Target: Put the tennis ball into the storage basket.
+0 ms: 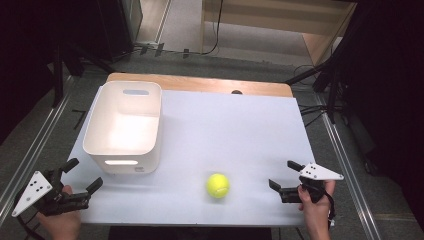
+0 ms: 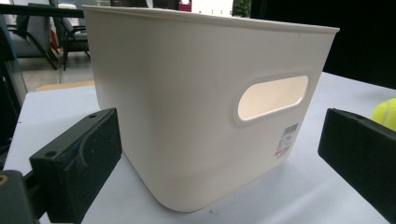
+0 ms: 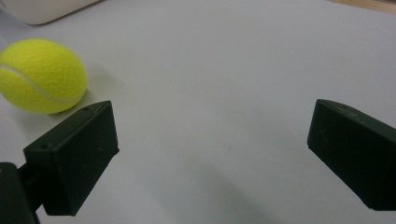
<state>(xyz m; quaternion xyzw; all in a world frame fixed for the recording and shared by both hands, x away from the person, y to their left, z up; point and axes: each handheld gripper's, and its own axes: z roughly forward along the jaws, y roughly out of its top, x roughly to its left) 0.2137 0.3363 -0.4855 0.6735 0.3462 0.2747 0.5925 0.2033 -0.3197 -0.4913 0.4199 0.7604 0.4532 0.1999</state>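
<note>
My right gripper [image 1: 282,179] had its fingers [image 3: 77,149] spread wide and empty, low over the white surface [image 1: 240,130], with the tennis ball [image 1: 218,185] lying just to their left, still outside them. My left gripper [image 1: 80,176] also stood wide open, holding nothing, facing the near wall of the white bin [image 1: 124,122]. I judged this the approach before any grasp: next I would need to swing the right fingers left to bracket the ball, then close.

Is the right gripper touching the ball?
Apart. The high view shows bare table between the right gripper and the ball; its own view shows open jaws with the ball off to the side.
</note>
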